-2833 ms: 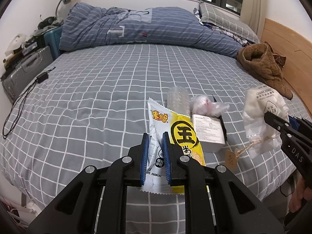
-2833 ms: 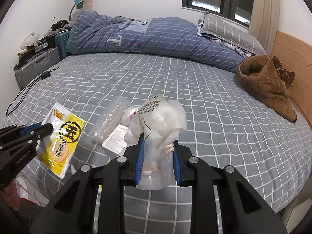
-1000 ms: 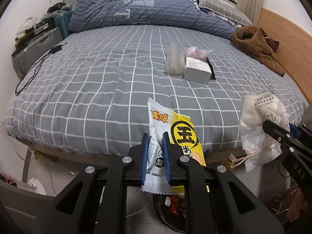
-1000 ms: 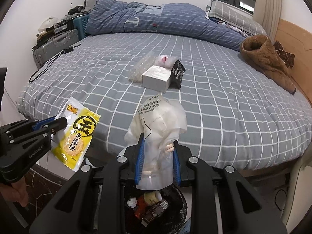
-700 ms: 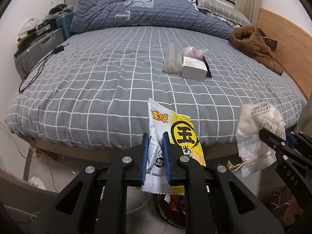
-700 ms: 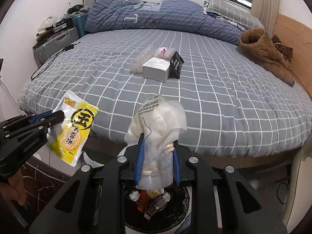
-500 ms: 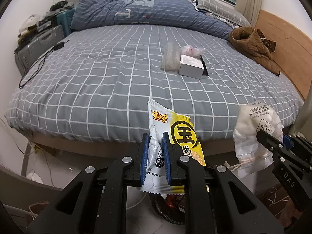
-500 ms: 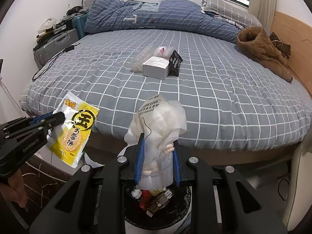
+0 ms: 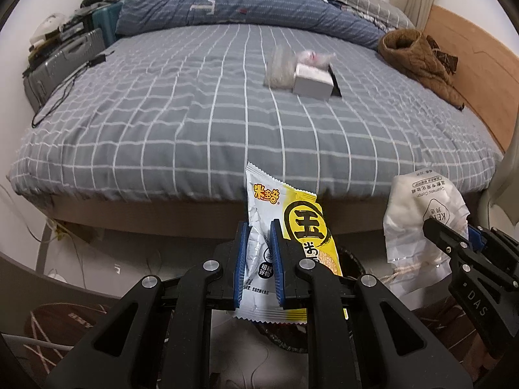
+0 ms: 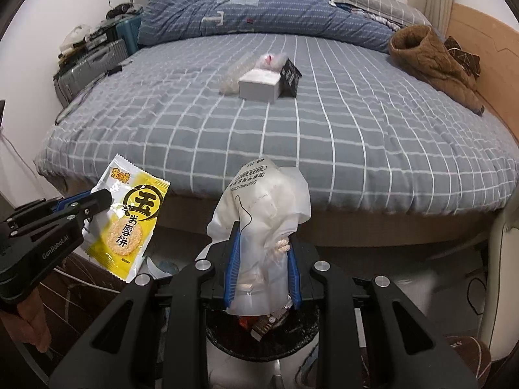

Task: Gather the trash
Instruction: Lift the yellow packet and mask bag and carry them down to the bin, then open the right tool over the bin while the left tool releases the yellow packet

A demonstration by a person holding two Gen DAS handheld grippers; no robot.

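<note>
Nearly Binned: Two Wrappers Poised Above the Bin

Just off the foot of the bed [image 10: 356, 149], the left gripper [image 9: 258, 259] jaws clench a yellow snack packet [image 9: 305, 223] marked with a bold "玉"; the right gripper [image 10: 262, 265] jaws grasp a clear plastic bag [image 10: 266, 201] printed "Cosmetic Cotton". Below the right jaws sits the black-lined bin [image 10: 292, 330]. Light film could likely drift past its rim if released off-centre. A white box [image 10: 259, 88] waits on the bed, well beyond both jaws.

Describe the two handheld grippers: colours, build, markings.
Both are matte black plastic. The left gripper and right gripper have blue finger pads, angular linkage arms and silver pivot screws. White side lettering: "GenRobot.AI" on the left, "DAS" visible on the right. No cables or sleeves visible.
</note>
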